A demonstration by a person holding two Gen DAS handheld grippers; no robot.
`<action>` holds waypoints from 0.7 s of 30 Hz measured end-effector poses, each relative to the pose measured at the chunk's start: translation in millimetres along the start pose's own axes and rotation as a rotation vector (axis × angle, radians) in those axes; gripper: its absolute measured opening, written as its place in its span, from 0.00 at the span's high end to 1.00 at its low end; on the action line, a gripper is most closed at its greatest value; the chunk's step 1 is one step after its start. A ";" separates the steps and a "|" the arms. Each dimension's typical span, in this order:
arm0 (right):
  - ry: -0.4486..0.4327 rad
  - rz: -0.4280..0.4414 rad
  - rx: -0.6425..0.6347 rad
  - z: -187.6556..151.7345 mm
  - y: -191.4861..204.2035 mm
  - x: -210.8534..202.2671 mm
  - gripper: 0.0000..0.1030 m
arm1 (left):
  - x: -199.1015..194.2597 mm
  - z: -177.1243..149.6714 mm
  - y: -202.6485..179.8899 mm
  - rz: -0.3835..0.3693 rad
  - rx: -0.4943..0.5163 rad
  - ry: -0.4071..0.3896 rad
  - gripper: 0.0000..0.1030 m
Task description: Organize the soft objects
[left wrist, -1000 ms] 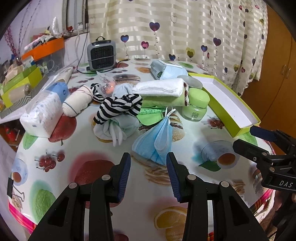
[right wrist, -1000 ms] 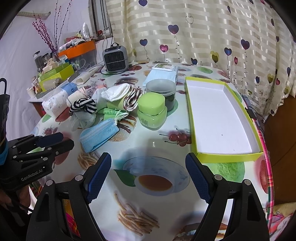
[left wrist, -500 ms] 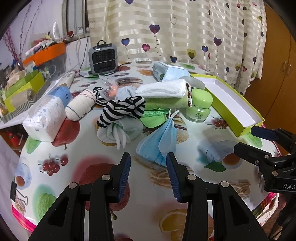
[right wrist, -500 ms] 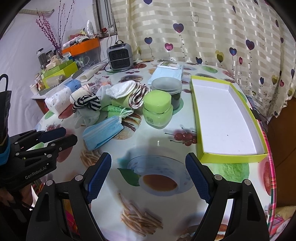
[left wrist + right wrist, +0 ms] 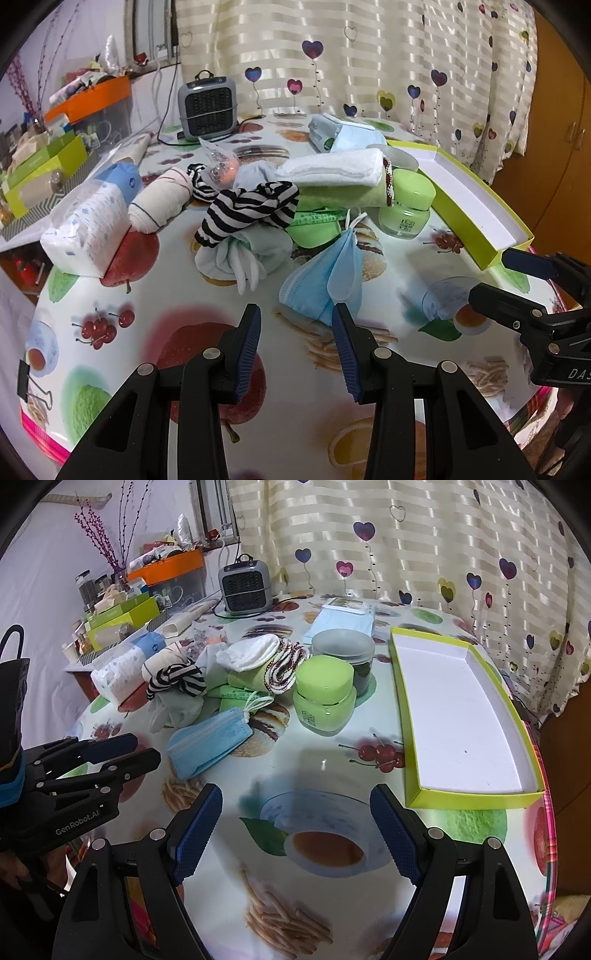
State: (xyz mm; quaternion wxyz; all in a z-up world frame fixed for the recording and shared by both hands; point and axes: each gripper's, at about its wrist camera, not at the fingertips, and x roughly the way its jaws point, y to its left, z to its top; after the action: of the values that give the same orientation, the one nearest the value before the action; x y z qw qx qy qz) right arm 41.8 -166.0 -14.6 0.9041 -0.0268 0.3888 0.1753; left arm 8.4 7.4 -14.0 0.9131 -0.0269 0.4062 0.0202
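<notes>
White lettering "GenRobot.AI" stands on the black plastic body of the left tongs [image 5: 149, 755], seen from the right wrist. The black right tongs [image 5: 491, 277] show only "DAS". The print on the pale green glass jar's [image 5: 406, 212] label is too small to read.

Dark jar [image 5: 345, 657] mostly hidden behind green jar [image 5: 325, 698]; contents unreadable. Green packet [image 5: 314, 225] largely buried under striped sock [image 5: 251, 210] and rolled towels [image 5: 332, 173]; print too small to read. Label on green jar too small to read. Right gripper [image 5: 517, 277] cut by frame edge in left wrist view. Clutter in orange bin [image 5: 166, 566] indistinct.
</notes>
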 end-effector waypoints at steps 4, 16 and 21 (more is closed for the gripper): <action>0.004 0.005 -0.001 1.0 1.2 2.2 0.20 | 0.4 0.6 -0.1 -0.002 0.001 -0.001 0.62; 0.008 0.029 -0.005 4.8 7.9 8.4 0.20 | 2.1 1.9 2.9 -0.008 -0.006 0.000 0.62; 0.014 0.050 0.001 8.7 12.9 13.2 0.20 | 2.0 3.1 8.8 -0.011 -0.013 -0.008 0.62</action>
State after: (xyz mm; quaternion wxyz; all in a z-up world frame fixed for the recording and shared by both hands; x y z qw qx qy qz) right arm 51.8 -148.4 -16.8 0.8967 -0.0176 0.3957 0.1976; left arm 11.5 16.4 -13.6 0.9147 -0.0350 0.4021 0.0179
